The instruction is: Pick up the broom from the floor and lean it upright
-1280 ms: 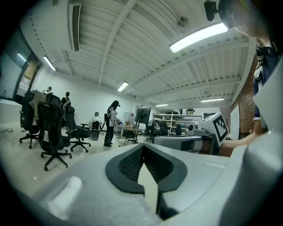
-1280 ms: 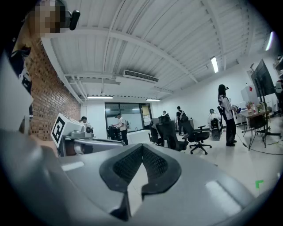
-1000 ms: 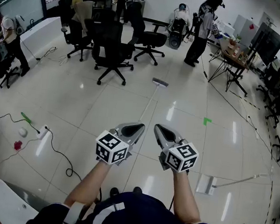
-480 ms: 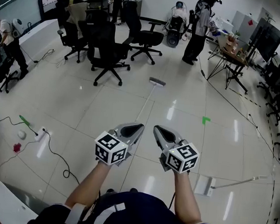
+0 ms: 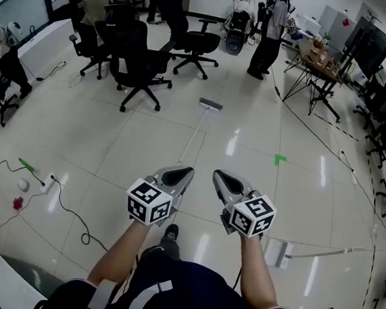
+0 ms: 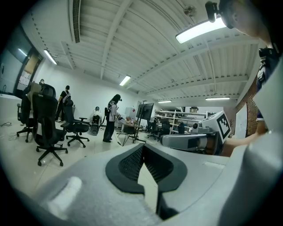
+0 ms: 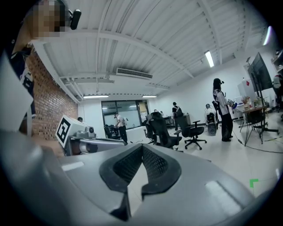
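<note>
Step by step, advancing over the floor toward the broom, lying flat ahead, head far, handle end pointing back this way. Carrying the left gripper and right gripper side by side, both pinched closed on nothing. Drawing nearer than a second ago, a shoe now swinging into sight; probably still needing to stoop and open up before any lifting.

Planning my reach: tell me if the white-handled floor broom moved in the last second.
No. The white-handled grey-headed broom keeps its place left of the green floor-tape mark; only the camera shifted.
</note>
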Available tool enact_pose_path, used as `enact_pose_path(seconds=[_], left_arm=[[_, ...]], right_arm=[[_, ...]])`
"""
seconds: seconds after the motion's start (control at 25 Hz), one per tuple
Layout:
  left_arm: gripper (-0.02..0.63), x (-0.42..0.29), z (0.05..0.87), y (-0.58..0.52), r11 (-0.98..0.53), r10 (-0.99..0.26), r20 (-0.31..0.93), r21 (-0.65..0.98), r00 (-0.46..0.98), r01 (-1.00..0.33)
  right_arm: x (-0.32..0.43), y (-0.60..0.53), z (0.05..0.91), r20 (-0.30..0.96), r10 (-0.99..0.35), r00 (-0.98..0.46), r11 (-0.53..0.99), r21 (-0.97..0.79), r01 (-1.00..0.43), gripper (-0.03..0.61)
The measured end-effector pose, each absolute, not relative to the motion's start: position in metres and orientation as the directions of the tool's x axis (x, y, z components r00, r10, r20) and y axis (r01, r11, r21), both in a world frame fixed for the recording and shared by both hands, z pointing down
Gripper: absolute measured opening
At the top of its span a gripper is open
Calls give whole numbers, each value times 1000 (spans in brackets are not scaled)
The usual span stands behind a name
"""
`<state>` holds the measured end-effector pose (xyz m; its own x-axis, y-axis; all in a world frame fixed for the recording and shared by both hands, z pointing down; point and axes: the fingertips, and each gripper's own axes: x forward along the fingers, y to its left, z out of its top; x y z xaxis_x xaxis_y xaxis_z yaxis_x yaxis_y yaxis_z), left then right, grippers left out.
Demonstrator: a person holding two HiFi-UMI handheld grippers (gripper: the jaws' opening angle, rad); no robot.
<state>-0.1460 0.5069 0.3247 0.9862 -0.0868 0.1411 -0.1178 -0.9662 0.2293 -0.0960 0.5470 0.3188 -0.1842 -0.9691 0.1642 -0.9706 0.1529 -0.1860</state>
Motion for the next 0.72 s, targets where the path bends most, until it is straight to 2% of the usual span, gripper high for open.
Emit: enact_pose_path(seconds=[0.4,0.72], left_arm=[[0,-60,356,423,-955,-37,133,287,990,-74],[0,-1,371,329,-945,-56,144,311,988,-99]], right_arm=[[-17,471,336,217,-966,-141,103,-176,-979,6],[48,386,346,282,-950,-138,90,-176,-980,6]])
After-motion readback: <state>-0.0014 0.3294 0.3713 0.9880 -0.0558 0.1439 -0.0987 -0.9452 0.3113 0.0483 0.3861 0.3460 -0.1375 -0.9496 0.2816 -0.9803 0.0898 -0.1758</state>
